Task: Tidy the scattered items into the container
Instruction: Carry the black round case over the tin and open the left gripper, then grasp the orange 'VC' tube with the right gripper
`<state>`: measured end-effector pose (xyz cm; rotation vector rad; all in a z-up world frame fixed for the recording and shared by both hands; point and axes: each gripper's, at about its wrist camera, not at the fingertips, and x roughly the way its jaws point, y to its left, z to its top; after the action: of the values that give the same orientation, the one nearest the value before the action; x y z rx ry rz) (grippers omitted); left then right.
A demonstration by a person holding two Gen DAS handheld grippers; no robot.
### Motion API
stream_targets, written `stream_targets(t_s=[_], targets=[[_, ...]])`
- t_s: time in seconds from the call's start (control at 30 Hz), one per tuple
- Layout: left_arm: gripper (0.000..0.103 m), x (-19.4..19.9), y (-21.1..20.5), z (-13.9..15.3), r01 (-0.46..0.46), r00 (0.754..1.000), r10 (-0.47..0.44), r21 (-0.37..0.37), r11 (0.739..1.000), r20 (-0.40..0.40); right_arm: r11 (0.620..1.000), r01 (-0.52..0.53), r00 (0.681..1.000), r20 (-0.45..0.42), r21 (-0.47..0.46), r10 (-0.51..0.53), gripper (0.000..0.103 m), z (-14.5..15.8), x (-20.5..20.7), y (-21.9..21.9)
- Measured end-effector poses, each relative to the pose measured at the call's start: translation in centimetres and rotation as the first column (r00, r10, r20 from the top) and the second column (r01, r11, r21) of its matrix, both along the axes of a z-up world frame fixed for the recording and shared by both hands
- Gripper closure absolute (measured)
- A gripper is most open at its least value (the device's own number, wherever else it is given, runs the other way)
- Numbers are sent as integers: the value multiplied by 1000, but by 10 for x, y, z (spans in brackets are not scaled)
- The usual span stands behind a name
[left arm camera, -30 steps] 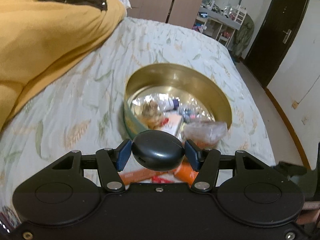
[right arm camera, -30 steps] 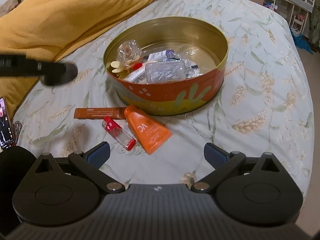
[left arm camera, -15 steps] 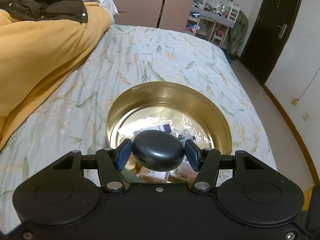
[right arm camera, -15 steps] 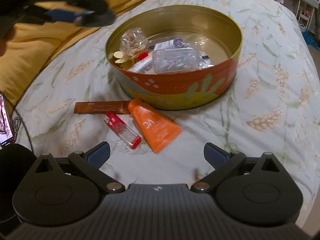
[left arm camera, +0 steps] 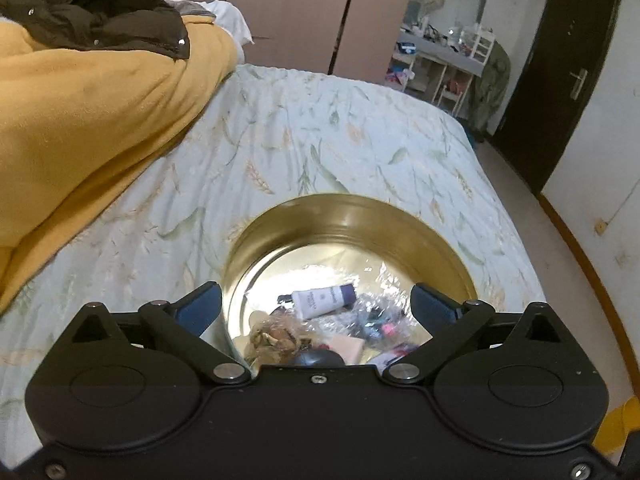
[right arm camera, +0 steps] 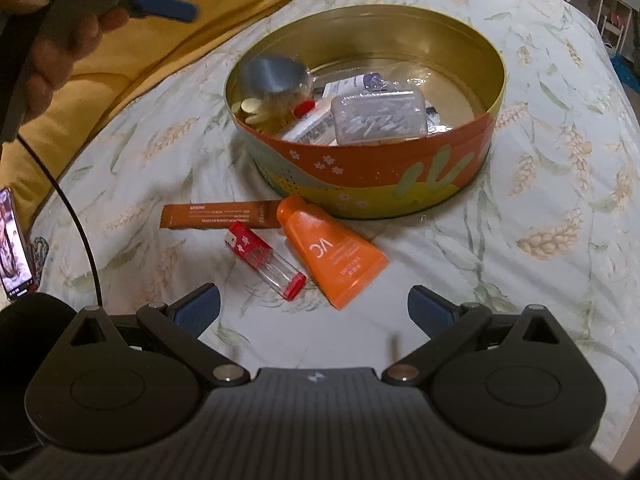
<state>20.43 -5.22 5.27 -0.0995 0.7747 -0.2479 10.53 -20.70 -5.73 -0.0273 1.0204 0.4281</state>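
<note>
Over the tin, left tongs now gape empty, black case apparently dropped inside.

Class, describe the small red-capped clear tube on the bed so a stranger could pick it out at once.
Find the round orange tin on the leaf-print bedspread. Three items lie in front of it. The red-capped tube sits nearest the camera, left of the orange squeeze tube, and alone has a see-through middle.

Leaf-print bed carries round tin, orange tube, sachet, red vial.
</note>
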Motion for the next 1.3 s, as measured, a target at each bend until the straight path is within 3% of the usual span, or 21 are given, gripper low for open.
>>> stream_targets(t_s=[0.2, 0.43, 0.63, 0.8, 0.93, 1.3], targets=[[2, -12, 34, -16, -32, 998, 30, -28, 999, -60, 989, 119, 989, -96, 87, -110, 0, -6, 10, -3], [2, -28, 61, -50, -69, 989, 68, 2, 998, -129, 935, 305, 940, -212, 180, -266, 0, -14, 26, -9], [2, -40, 74, -71, -91, 982, 94, 23, 996, -162, 878, 441, 877, -295, 184, -379, 0, -25, 40, -6], [3, -48, 84, -87, -99, 976, 105, 41, 994, -190, 816, 551, 805, -367, 172, -466, 0, -35, 51, 1], [3, -53, 89, -98, -94, 972, 104, 56, 994, -211, 796, 587, 776, -382, 149, -501, 0, -39, 60, 13], [4, -64, 94, -109, -105, 966, 112, 43, 994, -234, 784, 618, 760, -301, 62, -576, 0, -46, 62, 32]])
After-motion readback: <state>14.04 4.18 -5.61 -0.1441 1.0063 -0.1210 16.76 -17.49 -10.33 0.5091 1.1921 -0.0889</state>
